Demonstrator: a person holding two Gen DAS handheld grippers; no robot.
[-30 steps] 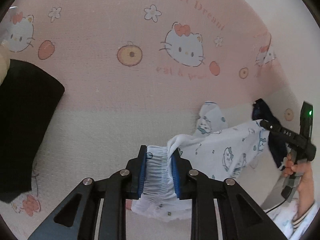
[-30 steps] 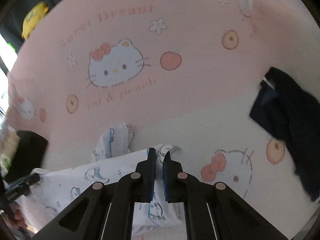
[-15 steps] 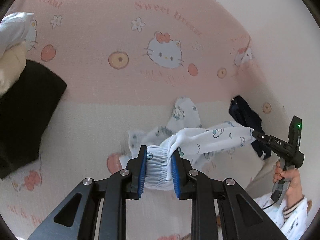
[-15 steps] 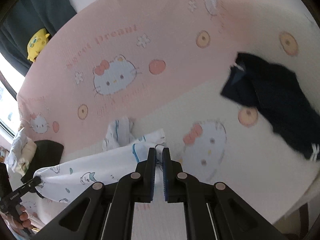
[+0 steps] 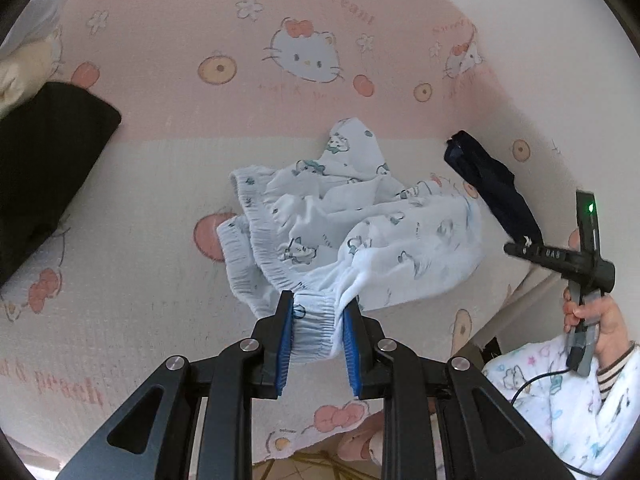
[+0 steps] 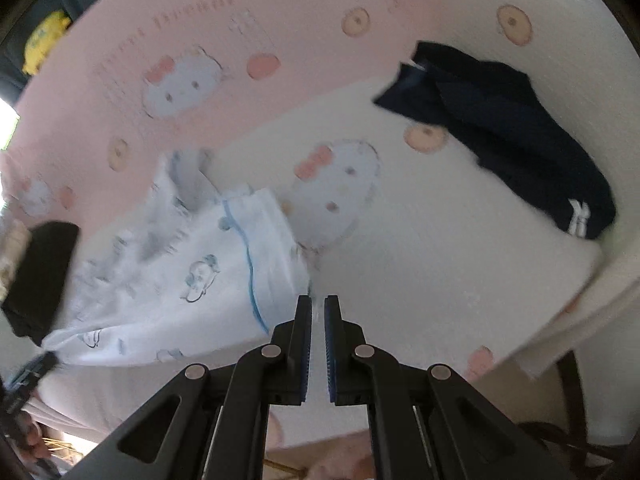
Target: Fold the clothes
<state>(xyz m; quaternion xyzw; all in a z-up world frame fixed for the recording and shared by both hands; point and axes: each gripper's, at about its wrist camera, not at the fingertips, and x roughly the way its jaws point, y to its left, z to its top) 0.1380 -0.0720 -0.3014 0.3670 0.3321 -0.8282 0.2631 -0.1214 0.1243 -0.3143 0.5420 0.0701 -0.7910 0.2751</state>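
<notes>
Elastic waistband of the pale blue printed trousers [image 5: 344, 224] was clamped between the blue pads of the left gripper [image 5: 318, 312] in the left wrist view, the jaws closed on the gathered band. The rest of the garment was spread in loose folds over the pink-and-cream cartoon bedsheet [image 5: 160, 184] just beyond the pads. A black folded garment [image 5: 44, 168] was seen at the left edge, a navy garment [image 5: 492, 188] at the right — well apart from each other. The right gripper [image 5: 516, 249] was held in a hand [image 5: 596, 316] at the right.

In the right wrist view, the right gripper [image 6: 318, 310] was seen with its jaws closed — whether the hem of the trousers [image 6: 192, 280] was pinched between them could not be told. The cloth was stretched leftward toward the left gripper [image 6: 34, 368], blurred. The navy garment [image 6: 512, 136] lay at the upper right.
</notes>
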